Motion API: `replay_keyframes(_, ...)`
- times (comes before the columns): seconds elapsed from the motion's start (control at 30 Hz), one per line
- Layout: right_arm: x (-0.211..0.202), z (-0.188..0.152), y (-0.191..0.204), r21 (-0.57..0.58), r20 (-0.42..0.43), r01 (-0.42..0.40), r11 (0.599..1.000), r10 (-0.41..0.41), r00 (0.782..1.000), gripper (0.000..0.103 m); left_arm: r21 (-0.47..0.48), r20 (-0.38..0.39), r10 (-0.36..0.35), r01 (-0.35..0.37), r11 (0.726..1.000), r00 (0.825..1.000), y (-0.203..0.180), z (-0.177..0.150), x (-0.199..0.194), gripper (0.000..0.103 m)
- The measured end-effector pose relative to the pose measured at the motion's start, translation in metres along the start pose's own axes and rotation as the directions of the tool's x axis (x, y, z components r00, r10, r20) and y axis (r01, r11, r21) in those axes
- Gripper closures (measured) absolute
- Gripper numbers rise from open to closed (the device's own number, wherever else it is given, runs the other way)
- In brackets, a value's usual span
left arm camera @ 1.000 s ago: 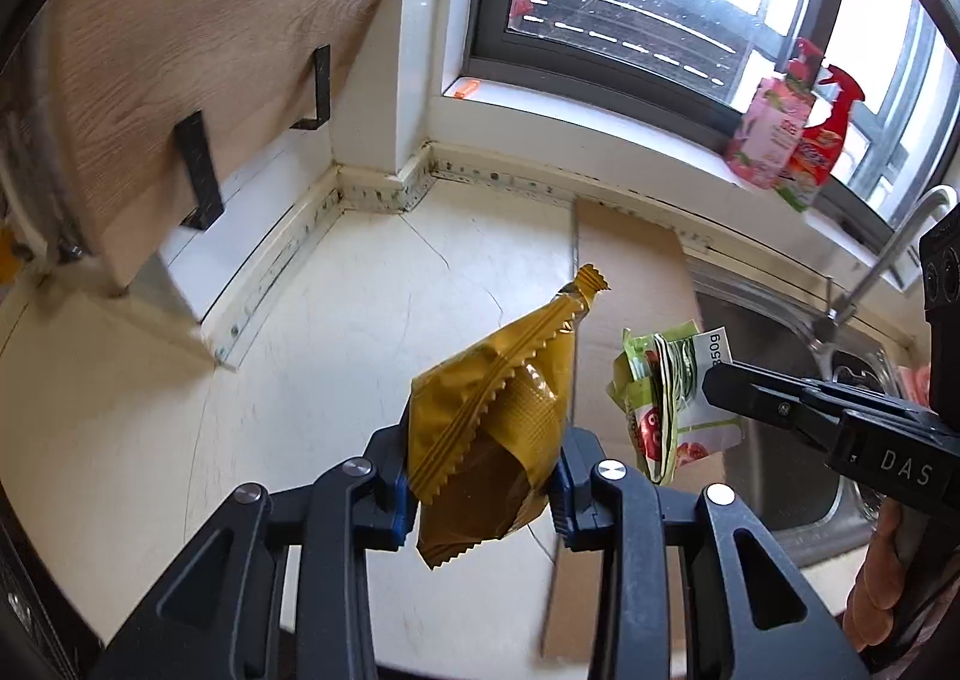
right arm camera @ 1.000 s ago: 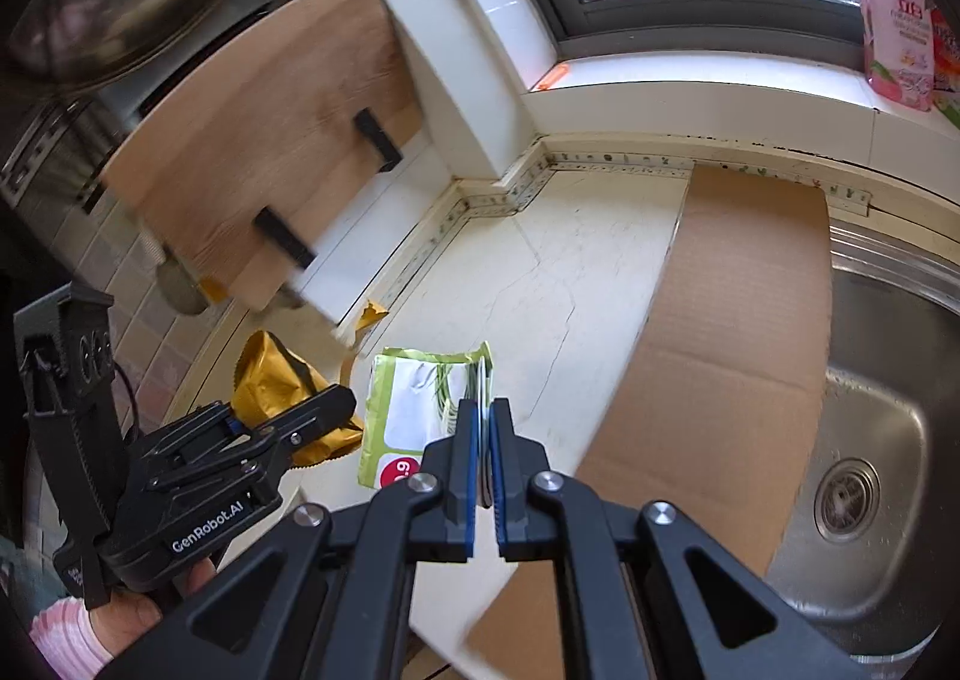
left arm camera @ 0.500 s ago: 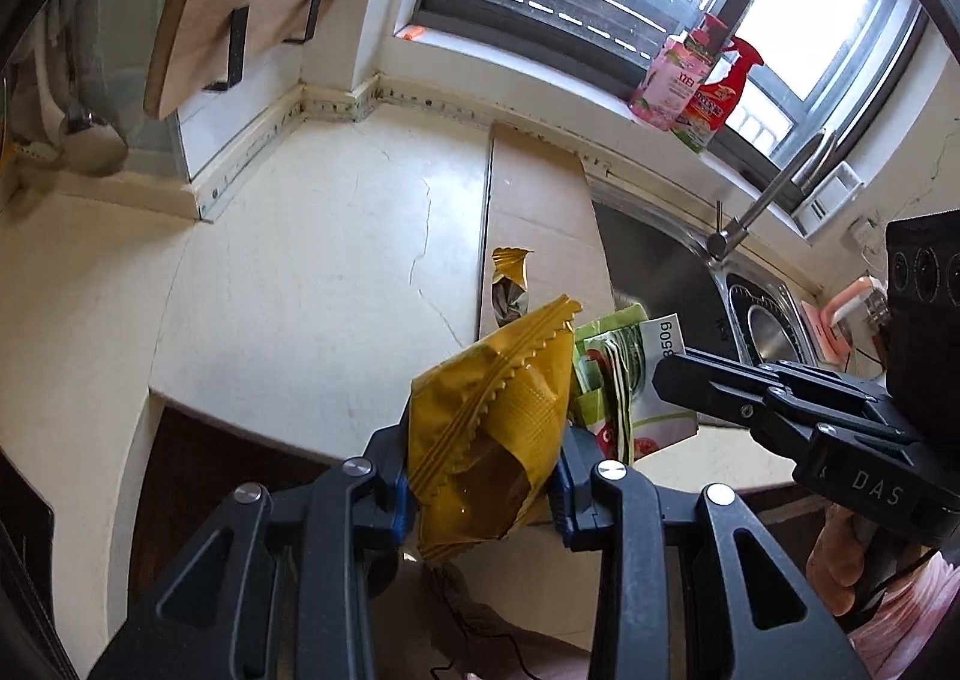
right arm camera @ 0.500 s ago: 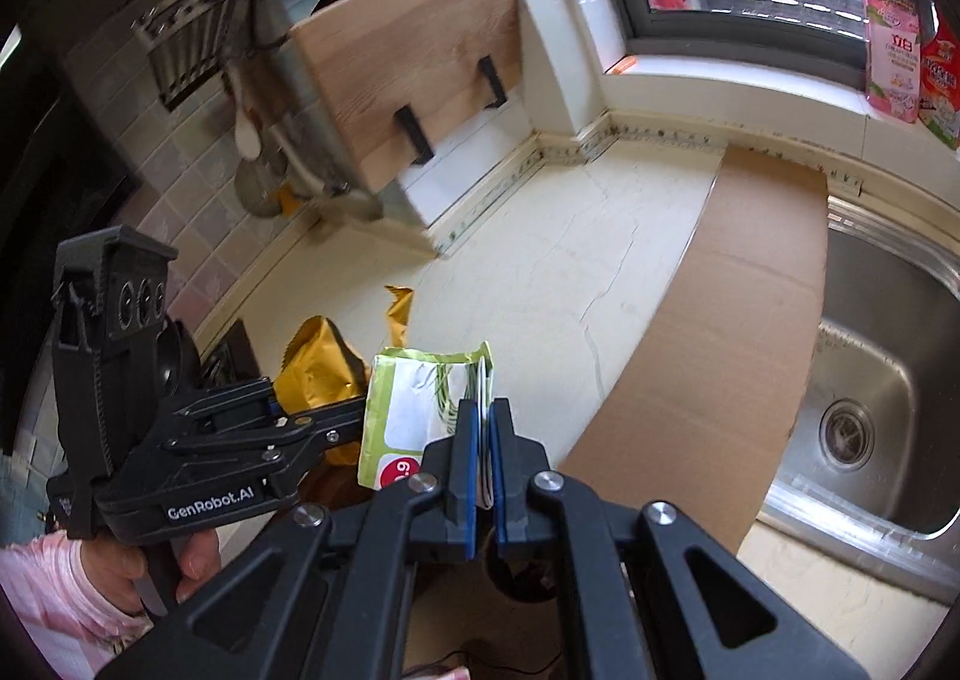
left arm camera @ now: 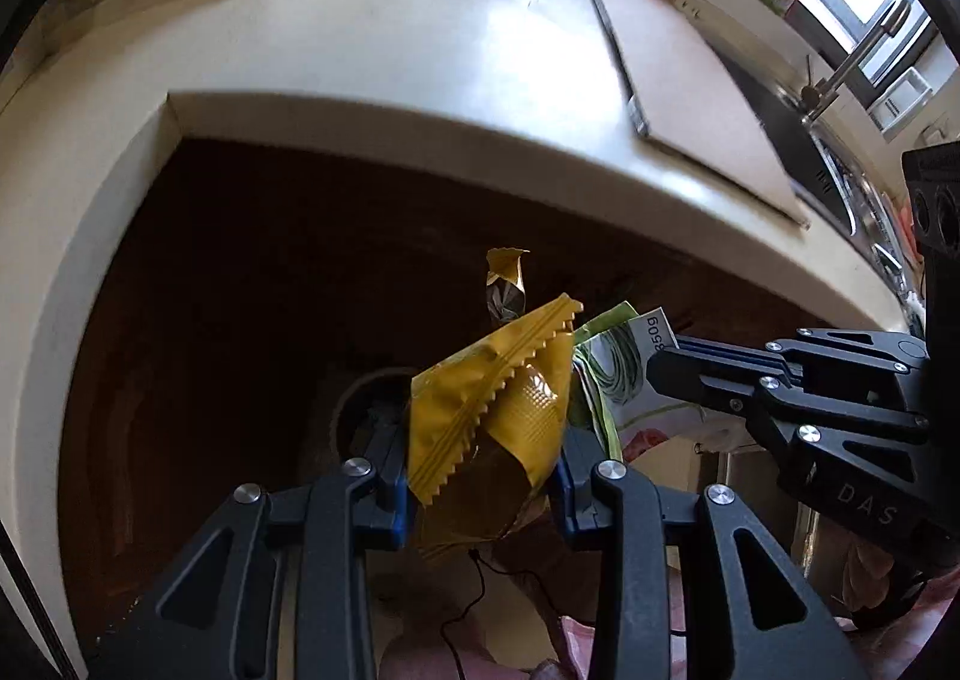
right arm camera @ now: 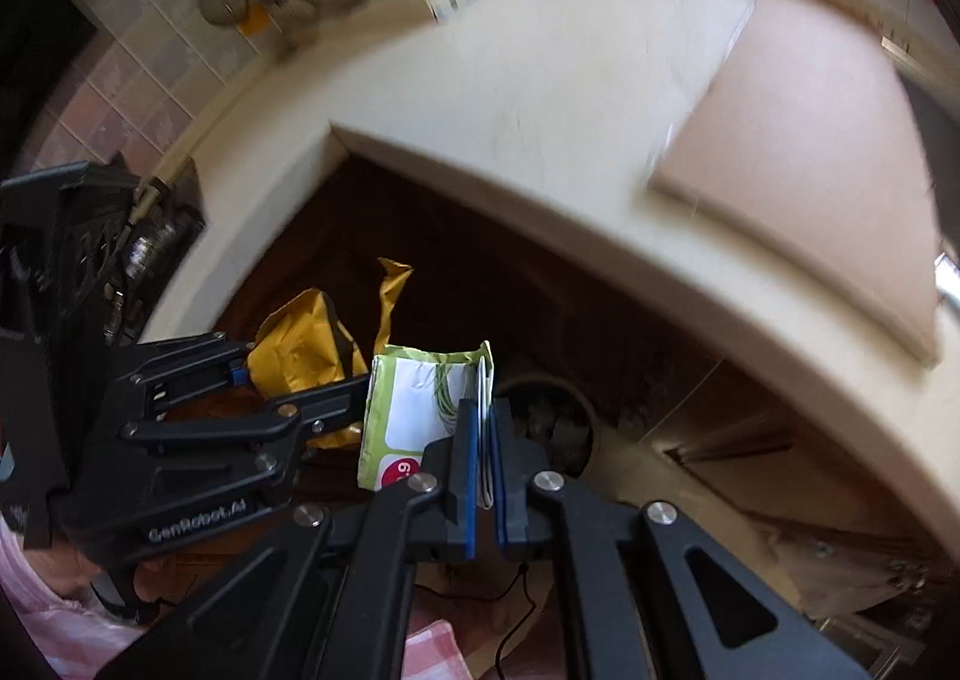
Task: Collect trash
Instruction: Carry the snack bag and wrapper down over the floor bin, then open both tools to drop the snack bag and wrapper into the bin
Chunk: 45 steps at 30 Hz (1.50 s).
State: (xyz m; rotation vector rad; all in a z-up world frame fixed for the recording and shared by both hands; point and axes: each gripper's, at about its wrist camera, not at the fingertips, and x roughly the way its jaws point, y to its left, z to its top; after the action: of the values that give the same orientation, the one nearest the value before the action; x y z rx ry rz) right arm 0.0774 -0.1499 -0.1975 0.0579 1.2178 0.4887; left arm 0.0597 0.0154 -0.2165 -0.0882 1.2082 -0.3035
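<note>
The left gripper (left arm camera: 483, 476) and right gripper (right arm camera: 485, 476) hang side by side, off the countertop (left arm camera: 384, 38) and below its front edge, which curves across overhead and closes the way up and forward. Between them little room is left: the yellow wrapper (left arm camera: 492, 410) nearly touches the green-and-white packet (right arm camera: 420, 410). Straight below and ahead sits a round bin (right arm camera: 591, 428), its mouth uncovered, with what looks like crumpled litter inside, though the view is blurred. The dark cabinet front (left arm camera: 240, 290) walls off the space behind it. A cardboard sheet (left arm camera: 690, 68) overhangs the counter edge to the right
</note>
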Motion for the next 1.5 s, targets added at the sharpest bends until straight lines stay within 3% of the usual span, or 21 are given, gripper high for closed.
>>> replay_keyframes(0.43, 0.198, -0.065, -0.033, -0.048, -0.132, 0.087, 0.995, -0.093, 0.987, 0.099, -0.122, -0.126, 0.046, -0.061, 0.991, 0.991, 0.080, -0.081, 0.183, 0.069)
replay_keyframes(0.73, 0.299, -0.082, -0.053, -0.111, -0.168, 0.128, 0.986, -0.145, 0.975, 0.097, -0.084, -0.193, 0.089, -0.107, 0.991, 0.977, 0.101, -0.107, 0.279, 0.063)
replay_keyframes(0.83, 0.324, -0.087, -0.062, -0.108, -0.196, 0.126, 0.986, -0.145, 0.970, 0.095, -0.059, -0.208, 0.112, -0.126, 0.990, 0.972, 0.102, -0.109, 0.301, 0.046)
replay_keyframes(0.87, 0.332, -0.086, -0.063, -0.109, -0.211, 0.124, 0.986, -0.145, 0.967, 0.093, -0.039, -0.215, 0.135, -0.146, 0.989, 0.967, 0.102, -0.110, 0.307, 0.033)
replay_keyframes(0.93, 0.342, -0.091, -0.066, -0.116, -0.238, 0.138, 0.984, -0.162, 0.958, 0.082, 0.001, -0.228, 0.176, -0.181, 0.984, 0.958, 0.106, -0.110, 0.318, 0.025)
replay_keyframes(1.0, 0.347, -0.093, -0.071, -0.115, -0.245, 0.138, 0.984, -0.163, 0.956, 0.075, 0.000, -0.256, 0.173, -0.179, 0.984, 0.951, 0.113, -0.110, 0.326, 0.016)
replay_keyframes(1.1, 0.344, -0.094, -0.075, -0.111, -0.236, 0.137, 0.984, -0.160, 0.959, 0.067, -0.020, -0.271, 0.173, -0.185, 0.982, 0.947, 0.122, -0.110, 0.330, 0.014)
replay_keyframes(1.3, 0.329, -0.092, -0.067, -0.125, -0.231, 0.151, 0.981, -0.177, 0.957, 0.066, -0.044, -0.275, 0.157, -0.175, 0.984, 0.949, 0.124, -0.111, 0.317, 0.014)
replay_keyframes(1.5, 0.291, -0.088, -0.055, -0.111, -0.232, 0.162, 0.981, -0.184, 0.955, 0.066, -0.046, -0.257, 0.148, -0.165, 0.985, 0.955, 0.116, -0.103, 0.275, 0.014)
